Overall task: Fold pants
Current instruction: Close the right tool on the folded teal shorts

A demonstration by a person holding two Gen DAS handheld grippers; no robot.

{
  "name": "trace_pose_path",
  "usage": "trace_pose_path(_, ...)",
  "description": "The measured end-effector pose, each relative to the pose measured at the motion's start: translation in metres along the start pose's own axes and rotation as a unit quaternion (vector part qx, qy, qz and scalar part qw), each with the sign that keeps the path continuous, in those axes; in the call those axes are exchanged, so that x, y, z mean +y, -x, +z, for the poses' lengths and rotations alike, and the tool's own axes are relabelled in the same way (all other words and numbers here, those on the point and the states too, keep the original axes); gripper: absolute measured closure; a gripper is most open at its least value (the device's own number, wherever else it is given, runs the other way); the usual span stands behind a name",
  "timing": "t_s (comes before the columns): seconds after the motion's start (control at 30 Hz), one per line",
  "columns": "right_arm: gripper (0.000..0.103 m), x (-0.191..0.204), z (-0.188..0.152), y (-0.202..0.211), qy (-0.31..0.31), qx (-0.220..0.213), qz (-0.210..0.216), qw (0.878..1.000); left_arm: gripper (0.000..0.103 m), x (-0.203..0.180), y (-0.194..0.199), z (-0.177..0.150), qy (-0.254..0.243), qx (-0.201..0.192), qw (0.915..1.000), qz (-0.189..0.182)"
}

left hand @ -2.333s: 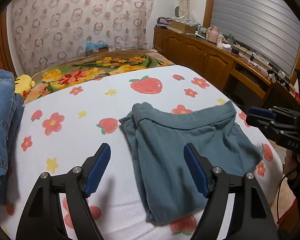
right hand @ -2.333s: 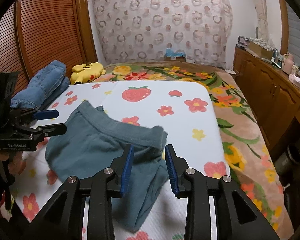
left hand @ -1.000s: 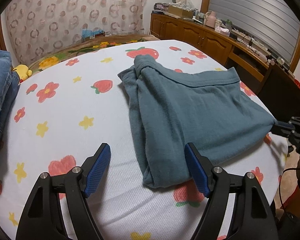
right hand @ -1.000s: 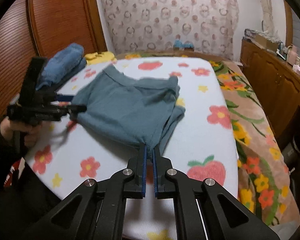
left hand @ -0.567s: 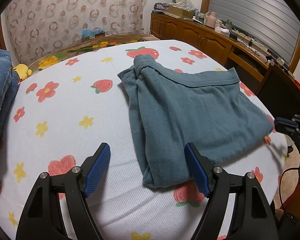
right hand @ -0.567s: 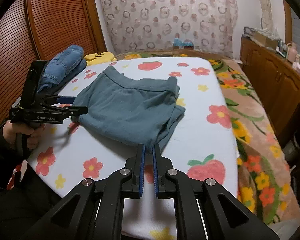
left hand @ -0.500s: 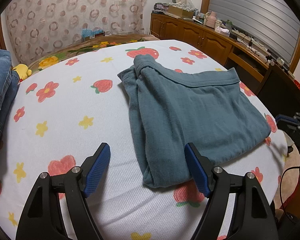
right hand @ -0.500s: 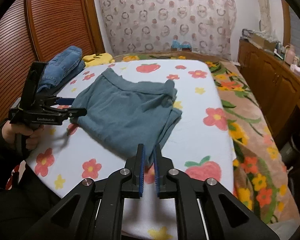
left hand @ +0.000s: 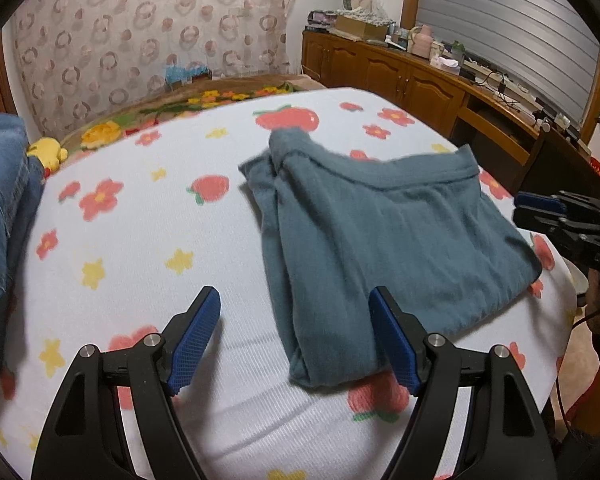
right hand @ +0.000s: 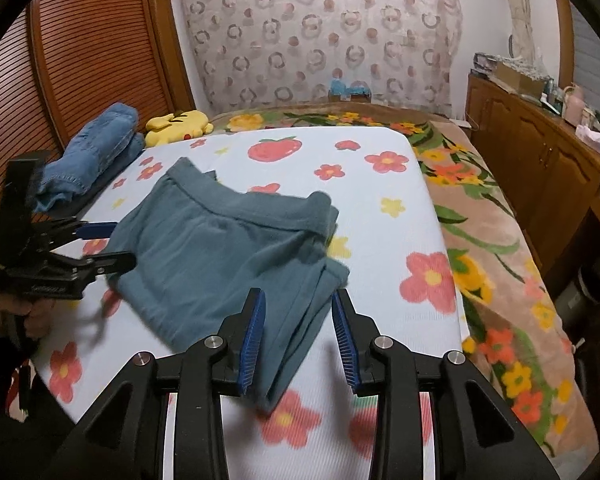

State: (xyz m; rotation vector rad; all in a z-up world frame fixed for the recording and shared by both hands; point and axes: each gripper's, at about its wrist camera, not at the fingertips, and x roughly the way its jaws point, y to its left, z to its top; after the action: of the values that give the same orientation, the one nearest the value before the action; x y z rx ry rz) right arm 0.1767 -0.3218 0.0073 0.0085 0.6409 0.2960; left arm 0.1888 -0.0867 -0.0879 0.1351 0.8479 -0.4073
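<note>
Hovering low over the sheet (left hand: 148, 232), the left gripper (left hand: 296, 332) stood wide open and held nothing; the folded pants (left hand: 380, 232) lay just ahead, right of frame centre. The right gripper (right hand: 299, 334), jaws parted and also empty, straddled the pants' (right hand: 220, 248) near corner at bottom centre. Jeans (right hand: 92, 152) lay upper left.

**Open sheet left of the pants, clutter along the edges**

On the bed (left hand: 140, 240) a broad stretch of bare flowered sheet lies between the folded teal pants (left hand: 380, 240) and the stacked jeans (left hand: 0, 200) at the left edge. The yellow plush toy (right hand: 180, 124) sits just beyond the jeans. The wooden cabinet (right hand: 540, 168) lines the right side, apart from the mattress. Beyond the pants' waistband, the sheet lies bare up to the floral blanket (right hand: 340, 118).
</note>
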Motion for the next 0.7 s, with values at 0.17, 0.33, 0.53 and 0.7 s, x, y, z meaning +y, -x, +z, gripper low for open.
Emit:
trace_pose_path(0.17, 0.065, -0.009, 0.008, -0.012, -0.008, 0.011, 0.003, 1.000, 0.026, 0.009, 0.004, 0.019, 0.004, -0.008, 0.9999, -0.007)
trace_pose_path(0.33, 0.064, -0.015, 0.016, -0.023, -0.015, 0.024, 0.010, 1.000, 0.026, 0.017, -0.005, 0.039, 0.006, -0.002, 0.9999, -0.008)
trace_pose_path(0.53, 0.064, -0.022, 0.019, -0.033, -0.024, 0.053, 0.022, 0.998, 0.031, 0.022, -0.025, 0.059, 0.010, 0.017, 0.9993, -0.033)
trace_pose_path(0.7, 0.064, -0.026, 0.020, -0.037, -0.030, 0.069, 0.028, 0.997, 0.039, 0.022, -0.043, 0.068, 0.012, 0.040, 0.9976, -0.055)
